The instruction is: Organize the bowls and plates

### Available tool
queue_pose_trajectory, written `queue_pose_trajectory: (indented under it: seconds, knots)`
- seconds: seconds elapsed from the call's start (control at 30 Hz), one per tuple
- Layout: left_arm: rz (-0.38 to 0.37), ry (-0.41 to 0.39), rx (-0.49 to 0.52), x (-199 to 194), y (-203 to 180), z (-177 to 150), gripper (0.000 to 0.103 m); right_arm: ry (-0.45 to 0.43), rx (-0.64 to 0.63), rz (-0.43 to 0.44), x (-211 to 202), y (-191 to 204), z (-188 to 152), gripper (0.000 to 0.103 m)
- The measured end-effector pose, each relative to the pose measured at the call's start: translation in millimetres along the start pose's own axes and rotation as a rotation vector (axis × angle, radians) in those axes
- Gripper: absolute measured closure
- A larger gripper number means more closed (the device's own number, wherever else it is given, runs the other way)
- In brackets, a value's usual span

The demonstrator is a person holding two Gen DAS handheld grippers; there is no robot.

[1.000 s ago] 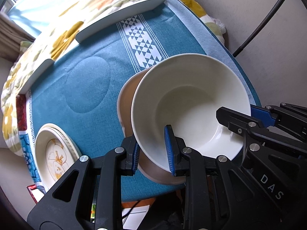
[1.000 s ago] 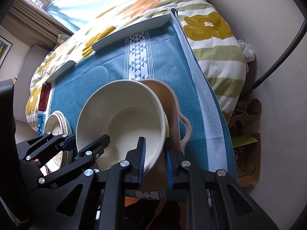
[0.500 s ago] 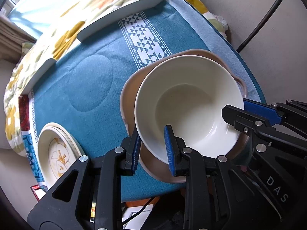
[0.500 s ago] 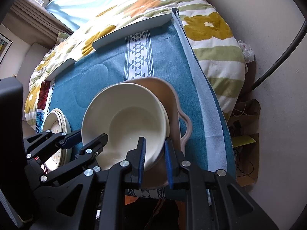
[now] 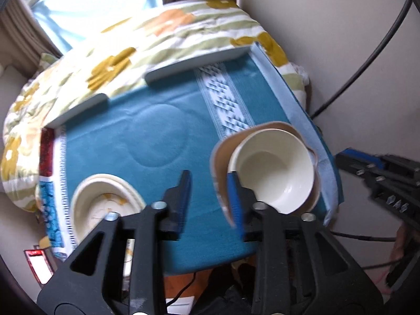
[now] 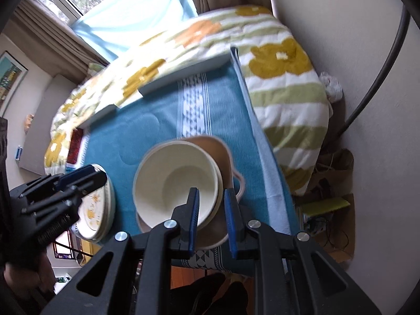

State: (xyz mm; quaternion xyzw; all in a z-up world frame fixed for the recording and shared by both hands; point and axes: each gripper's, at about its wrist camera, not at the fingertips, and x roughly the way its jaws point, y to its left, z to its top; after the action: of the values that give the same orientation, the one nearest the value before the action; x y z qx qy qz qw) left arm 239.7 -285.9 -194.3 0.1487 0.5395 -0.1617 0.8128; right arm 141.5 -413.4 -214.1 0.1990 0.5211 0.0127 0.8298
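Observation:
A cream bowl (image 5: 275,173) sits nested inside a tan handled dish (image 5: 220,173) on the teal cloth at the table's right front; both also show in the right wrist view, bowl (image 6: 173,178) and dish (image 6: 223,155). My left gripper (image 5: 210,197) is open and empty, above the cloth just left of the dish. My right gripper (image 6: 211,218) is open, its jaws straddling the near rims of bowl and dish without gripping. A stack of cream plates with a yellow motif (image 5: 102,204) lies at the front left; it also shows in the right wrist view (image 6: 97,210).
The teal tablecloth (image 5: 131,136) has a white patterned stripe (image 5: 225,105). Two grey-white trays (image 5: 197,65) lie along the far edge against a floral quilt (image 5: 157,34). A wall and a black cable (image 5: 367,52) are at the right. Clutter lies on the floor below the table edge.
Both grippers let go of the cream bowl, opened and pulled back and up. The bowl now rests inside the tan dish. The left gripper shifted left.

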Motion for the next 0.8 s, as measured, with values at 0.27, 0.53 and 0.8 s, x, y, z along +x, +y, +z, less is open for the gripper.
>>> queue_pose_trajectory:
  seconds: [0.27,0.53,0.8]
  knots:
    - [0.028,-0.018,0.071,-2.8,15.5,-19.2,0.016,-0.065,-0.167,-0.04,-25.2,6.3,-6.2,0.0]
    - [-0.04,0.101,0.145,33.6,13.6,-34.0,0.016,0.149,-0.302,-0.21,12.9,1.1,-7.0,0.0]
    - [-0.106,0.221,0.177,79.9,0.4,-33.6,0.017,0.308,-0.375,-0.237,65.4,-1.9,-7.1,0.02]
